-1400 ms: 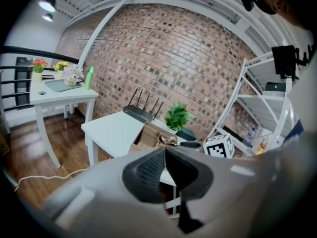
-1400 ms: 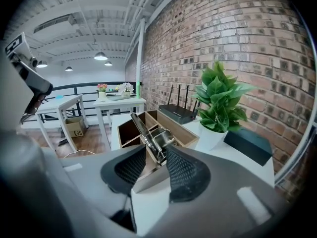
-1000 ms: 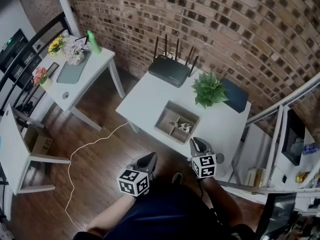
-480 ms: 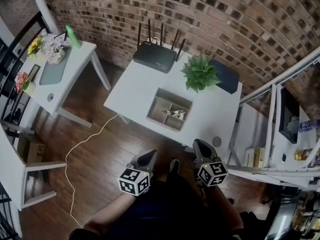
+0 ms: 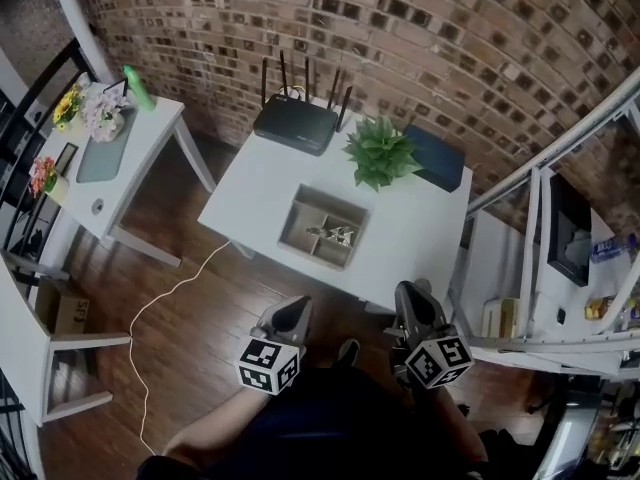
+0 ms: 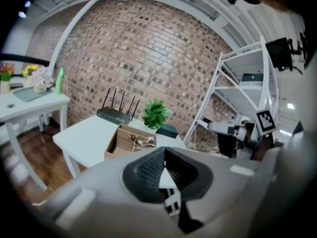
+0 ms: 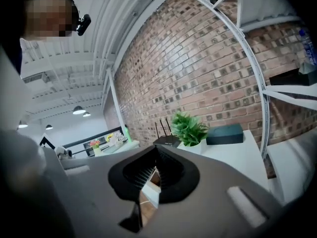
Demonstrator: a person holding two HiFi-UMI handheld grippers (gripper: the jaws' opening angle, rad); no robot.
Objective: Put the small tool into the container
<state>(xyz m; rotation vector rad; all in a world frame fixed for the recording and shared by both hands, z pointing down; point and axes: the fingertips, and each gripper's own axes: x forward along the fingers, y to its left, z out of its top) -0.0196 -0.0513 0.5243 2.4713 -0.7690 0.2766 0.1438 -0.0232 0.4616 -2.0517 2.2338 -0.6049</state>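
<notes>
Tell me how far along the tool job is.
Looks done: small metal tools lie in one compartment of the wooden box. In hand: nothing; left gripper and right gripper are shut and empty, short of the table. Left: probably nothing; no loose tool shows there.

The metal pieces (image 5: pixel 337 234) in the wooden container (image 5: pixel 300 230) were too small in the head view to name — only a pale tangle in one compartment — and the person (image 5: pixel 330 423) and the shelf unit (image 5: pixel 527 248) were cut off by the bottom and right edges. In the right gripper view the blurred body of the right gripper (image 7: pixel 156 148) hid the container and the near part of the white table (image 7: pixel 233 148). The left gripper (image 6: pixel 165 149) likewise covered the table's nearer side in its own view.
</notes>
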